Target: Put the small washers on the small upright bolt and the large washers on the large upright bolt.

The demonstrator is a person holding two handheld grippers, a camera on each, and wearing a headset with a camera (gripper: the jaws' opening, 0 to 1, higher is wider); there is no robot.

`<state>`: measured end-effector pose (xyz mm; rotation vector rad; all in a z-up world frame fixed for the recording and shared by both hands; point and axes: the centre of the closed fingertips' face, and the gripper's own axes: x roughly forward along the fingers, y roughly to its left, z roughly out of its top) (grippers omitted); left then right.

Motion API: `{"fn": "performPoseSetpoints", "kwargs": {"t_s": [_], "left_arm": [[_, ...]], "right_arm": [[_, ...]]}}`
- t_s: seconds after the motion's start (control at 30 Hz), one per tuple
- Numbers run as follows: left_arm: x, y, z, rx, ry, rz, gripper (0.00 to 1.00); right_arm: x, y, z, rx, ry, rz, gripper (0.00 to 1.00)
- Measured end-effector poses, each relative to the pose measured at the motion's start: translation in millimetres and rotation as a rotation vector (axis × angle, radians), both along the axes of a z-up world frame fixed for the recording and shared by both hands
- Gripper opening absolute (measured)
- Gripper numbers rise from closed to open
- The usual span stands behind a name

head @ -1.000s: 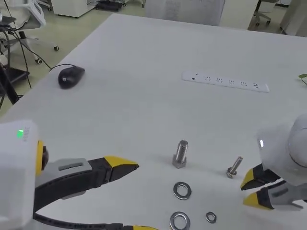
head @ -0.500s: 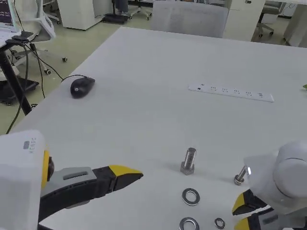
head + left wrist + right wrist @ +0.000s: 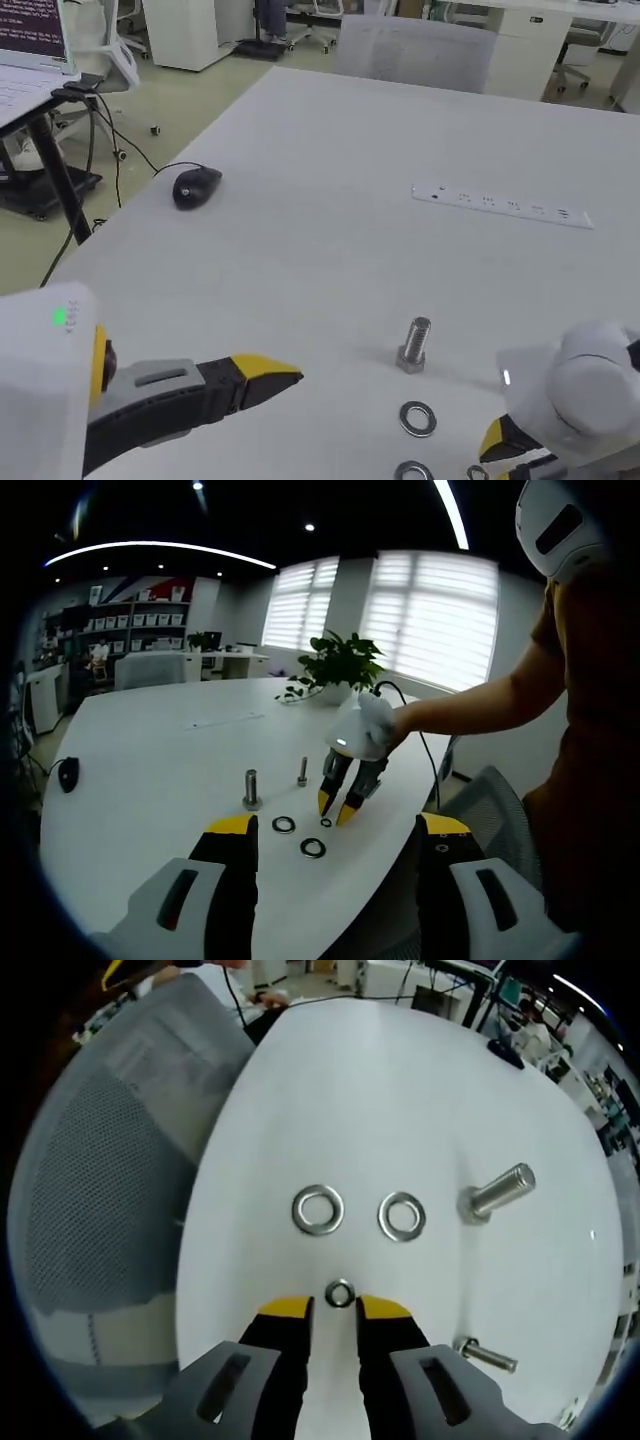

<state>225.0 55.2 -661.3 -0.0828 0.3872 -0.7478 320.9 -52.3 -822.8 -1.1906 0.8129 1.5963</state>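
Just by the small washer (image 3: pixel 340 1293), you are hovering the right gripper (image 3: pixel 335 1307), jaws apart; closing off-centre risks flicking it across the desk (image 3: pixel 330 1090).

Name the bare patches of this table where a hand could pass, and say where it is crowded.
Bare: the table between the mouse and the power strip, and from the power strip down to the large bolt. Crowded: the near edge, where the small bolt, the washers and the right gripper cluster.
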Motion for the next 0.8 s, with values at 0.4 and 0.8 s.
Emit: {"fn": "performPoseSetpoints", "kwargs": {"t_s": [0.4, 0.8], "left_arm": [[2.8, 2.4, -5.9, -0.016, 0.004, 0.009, 0.63], [5.2, -0.4, -6.3, -0.019, 0.007, 0.011, 0.63]], "right_arm": [[2.9, 4.1, -2.5, -0.002, 0.022, -0.014, 0.18], [1.2, 4.3, -2.8, 0.011, 0.008, 0.011, 0.13]]}}
